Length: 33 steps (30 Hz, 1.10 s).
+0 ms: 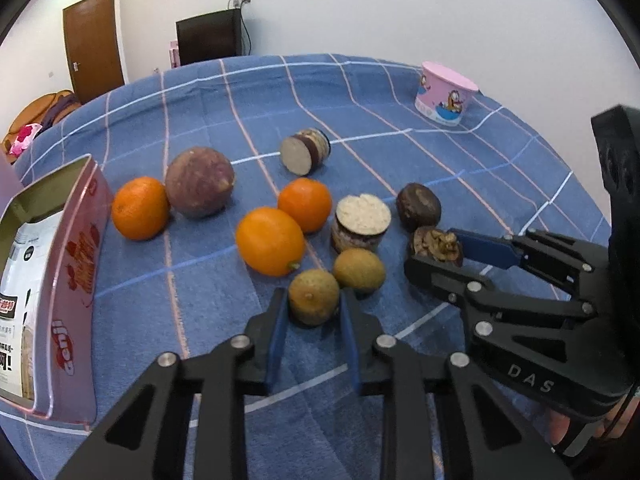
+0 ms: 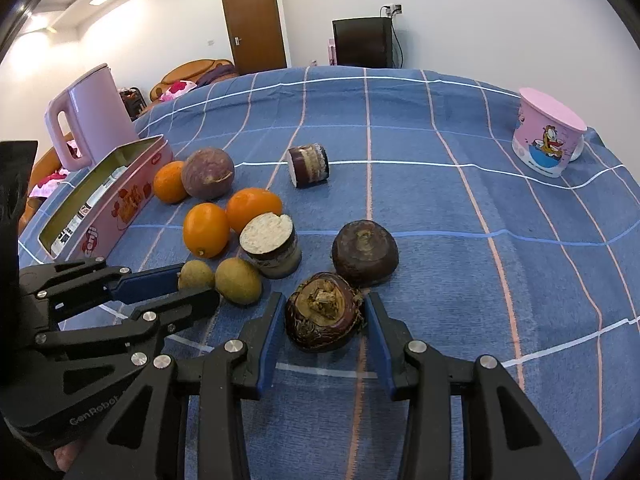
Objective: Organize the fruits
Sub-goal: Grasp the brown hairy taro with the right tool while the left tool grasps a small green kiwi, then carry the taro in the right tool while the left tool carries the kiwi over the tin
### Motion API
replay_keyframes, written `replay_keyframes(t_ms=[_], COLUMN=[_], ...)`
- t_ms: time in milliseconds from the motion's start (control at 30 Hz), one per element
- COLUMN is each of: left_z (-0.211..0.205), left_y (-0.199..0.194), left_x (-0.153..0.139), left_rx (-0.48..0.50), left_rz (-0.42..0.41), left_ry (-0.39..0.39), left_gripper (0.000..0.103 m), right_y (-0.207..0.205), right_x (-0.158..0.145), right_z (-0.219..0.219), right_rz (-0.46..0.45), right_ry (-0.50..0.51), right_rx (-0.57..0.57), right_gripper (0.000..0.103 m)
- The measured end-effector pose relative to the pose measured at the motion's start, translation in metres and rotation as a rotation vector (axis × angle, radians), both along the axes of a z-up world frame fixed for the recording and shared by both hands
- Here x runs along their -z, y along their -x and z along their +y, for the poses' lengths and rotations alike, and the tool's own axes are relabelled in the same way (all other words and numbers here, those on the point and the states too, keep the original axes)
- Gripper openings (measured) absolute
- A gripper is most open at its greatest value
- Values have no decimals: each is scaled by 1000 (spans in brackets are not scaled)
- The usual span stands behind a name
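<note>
Fruits clustered toward the tablecloth's (image 1: 400, 92) left edge

Three oranges (image 1: 270, 240), two small brownish-green fruits (image 1: 314, 298), a round purple fruit (image 1: 199, 181), two dark brown corms (image 2: 324, 312) and two cut cylindrical pieces (image 1: 360, 222) lie close together.

Woven, matt checked cloth (image 2: 440, 220); on it, glossy dimpled oranges (image 1: 270, 240), rough dull brown longans (image 1: 314, 298), shiny pink metal tin (image 2: 120, 196) at cloth's left edge, smooth plastic kettle (image 2: 94, 114) behind tin.
</note>
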<state>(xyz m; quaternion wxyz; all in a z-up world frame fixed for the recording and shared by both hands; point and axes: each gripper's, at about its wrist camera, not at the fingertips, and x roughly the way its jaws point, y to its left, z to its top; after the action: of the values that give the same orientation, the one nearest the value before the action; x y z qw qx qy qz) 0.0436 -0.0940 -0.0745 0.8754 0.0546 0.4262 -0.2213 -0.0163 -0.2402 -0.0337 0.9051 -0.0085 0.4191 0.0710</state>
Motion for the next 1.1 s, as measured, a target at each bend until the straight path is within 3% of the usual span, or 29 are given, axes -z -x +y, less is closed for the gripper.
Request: replay_keyframes(t_ms=[433, 667, 1100], left_z=[14, 32, 38], left_y=[15, 17, 22], left_x=[-16, -24, -28], left_rx=[-74, -117, -169], left_rz=[-153, -189, -237], left_ry=[13, 92, 107], left_gripper=[27, 27, 27], right_y=[9, 14, 23], right_x=[-8, -12, -19], right_z=[5, 9, 13], right_rz=[-56, -96, -154], right_ry=[-1, 6, 16], right_rx=[-34, -52, -75], right_gripper=[42, 42, 42])
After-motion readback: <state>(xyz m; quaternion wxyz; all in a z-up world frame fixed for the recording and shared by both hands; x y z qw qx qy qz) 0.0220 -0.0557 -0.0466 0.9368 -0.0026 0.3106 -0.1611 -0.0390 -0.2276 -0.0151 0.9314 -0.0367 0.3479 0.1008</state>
